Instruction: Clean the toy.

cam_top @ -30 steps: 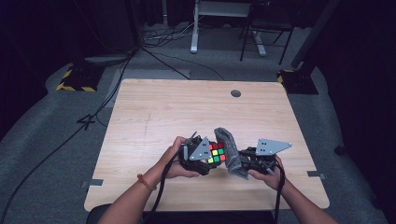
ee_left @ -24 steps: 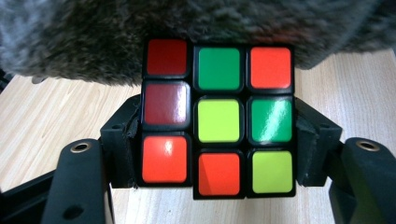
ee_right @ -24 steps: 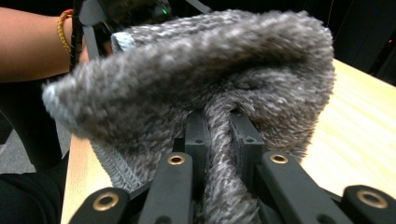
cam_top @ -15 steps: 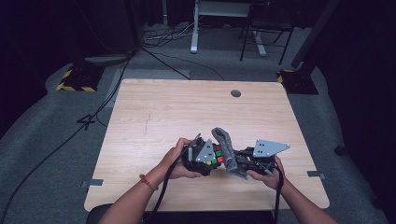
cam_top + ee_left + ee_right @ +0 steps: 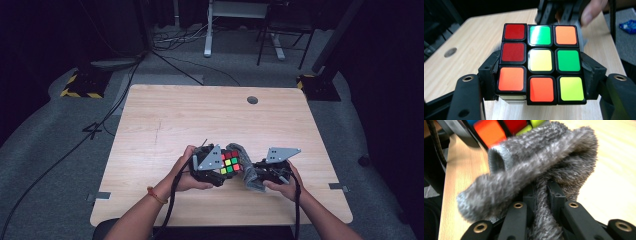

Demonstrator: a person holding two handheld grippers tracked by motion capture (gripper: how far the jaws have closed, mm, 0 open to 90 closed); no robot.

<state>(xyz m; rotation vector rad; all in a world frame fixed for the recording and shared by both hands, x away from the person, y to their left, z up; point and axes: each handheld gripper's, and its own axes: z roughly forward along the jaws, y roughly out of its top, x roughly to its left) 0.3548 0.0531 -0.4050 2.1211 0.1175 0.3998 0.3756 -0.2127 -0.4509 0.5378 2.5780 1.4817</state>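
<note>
Since a second ago, the cloth [image 5: 248, 170] pinched in the right gripper [image 5: 257, 172] dropped lower, at three o'clock of the cube [image 5: 229, 162] clamped by the left gripper [image 5: 220, 167].

Wooden table [image 5: 165, 125] with a round grommet hole [image 5: 252, 100], grey carpet [image 5: 60, 150], floor cables [image 5: 175, 42]

The grey cloth [image 5: 248, 170] in the right hand-held gripper [image 5: 256, 172] now sits lower beside the puzzle cube [image 5: 229, 162], no longer rising above it as a second ago, and the right hand-held gripper itself is slightly lower toward the tabletop [image 5: 165, 120].
</note>
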